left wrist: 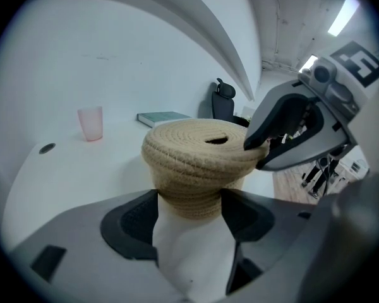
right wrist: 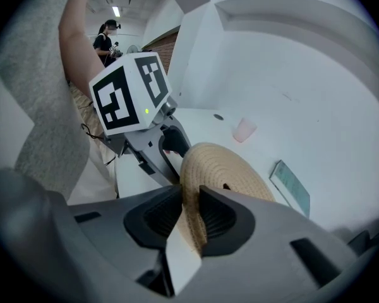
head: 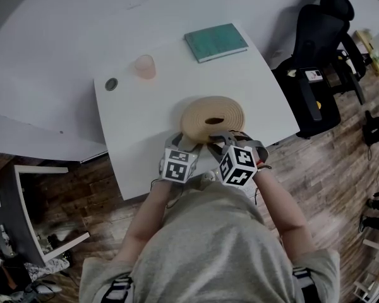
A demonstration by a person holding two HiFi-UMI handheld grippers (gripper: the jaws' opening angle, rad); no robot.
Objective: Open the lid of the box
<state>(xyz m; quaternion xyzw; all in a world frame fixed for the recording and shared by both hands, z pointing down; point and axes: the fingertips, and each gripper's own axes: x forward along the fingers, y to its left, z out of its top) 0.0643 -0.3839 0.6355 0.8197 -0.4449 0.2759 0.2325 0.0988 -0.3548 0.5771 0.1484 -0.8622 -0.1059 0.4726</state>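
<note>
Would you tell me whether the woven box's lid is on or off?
On: the lid sits level over the box, with no gap showing.

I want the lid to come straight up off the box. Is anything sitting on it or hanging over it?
Nothing visible does. The top of the lid is bare; the right gripper pinches its rim, and the left gripper holds the box below. The cup and book stand apart, farther back.

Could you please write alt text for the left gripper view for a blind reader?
The left gripper clasps the base of a round woven straw box, while the right gripper pinches its woven lid by the rim. A pink plastic cup and teal book sit behind on the white table.
</note>
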